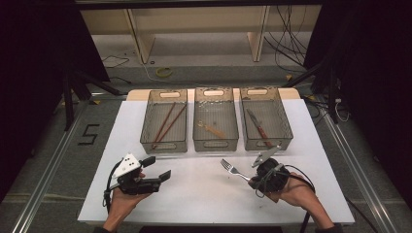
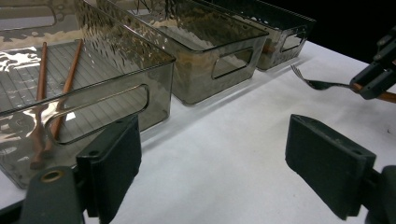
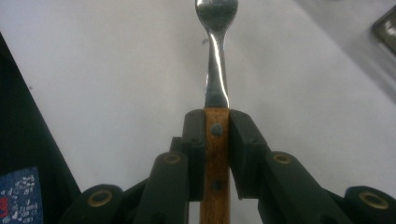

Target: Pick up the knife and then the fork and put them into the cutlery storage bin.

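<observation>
One fork [image 3: 216, 70] | steel tines, wooden riveted handle | clamped, right claw [image 3: 216, 135]

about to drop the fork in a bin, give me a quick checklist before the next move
1. Grip: right gripper clamped on the wooden handle of the steel fork: ok.
2. Fork lifted off the white table: cannot tell.
3. Left gripper open, holding nothing: ok.
4. Middle smoky clear plastic bin has room beside its wooden-handled utensil: ok.
5. That utensil is a fork: cannot tell.
6. Other bins sorted: brown chopsticks left, knife right: ok.
</observation>
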The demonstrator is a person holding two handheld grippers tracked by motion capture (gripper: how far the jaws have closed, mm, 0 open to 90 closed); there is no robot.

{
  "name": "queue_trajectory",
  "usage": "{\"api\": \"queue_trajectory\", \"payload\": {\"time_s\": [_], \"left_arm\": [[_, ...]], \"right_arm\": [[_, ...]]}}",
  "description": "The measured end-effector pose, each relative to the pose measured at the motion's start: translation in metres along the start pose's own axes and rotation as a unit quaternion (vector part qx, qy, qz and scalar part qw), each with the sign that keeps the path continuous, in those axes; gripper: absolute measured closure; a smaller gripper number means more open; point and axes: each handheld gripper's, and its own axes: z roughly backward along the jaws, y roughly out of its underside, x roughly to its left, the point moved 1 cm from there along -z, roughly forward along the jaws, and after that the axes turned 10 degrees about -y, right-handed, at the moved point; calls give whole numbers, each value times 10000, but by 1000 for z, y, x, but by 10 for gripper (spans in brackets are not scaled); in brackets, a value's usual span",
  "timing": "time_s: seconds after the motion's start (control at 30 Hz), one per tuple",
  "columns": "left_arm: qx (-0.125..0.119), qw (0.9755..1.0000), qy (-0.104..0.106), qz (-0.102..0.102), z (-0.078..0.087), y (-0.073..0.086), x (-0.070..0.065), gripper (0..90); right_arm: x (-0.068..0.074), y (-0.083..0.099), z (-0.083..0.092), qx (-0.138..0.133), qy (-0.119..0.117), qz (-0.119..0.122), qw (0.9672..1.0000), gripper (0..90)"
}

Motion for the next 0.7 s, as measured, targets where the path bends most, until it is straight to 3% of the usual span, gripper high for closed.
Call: {"api": "queue_trajectory", "payload": {"time_s": [0.7], "left_arm": [[-21,10000,-21,35,0,0,1,179]], "right_arm": [[-27,-44,33,-772,208,-84,9968,781]]}}
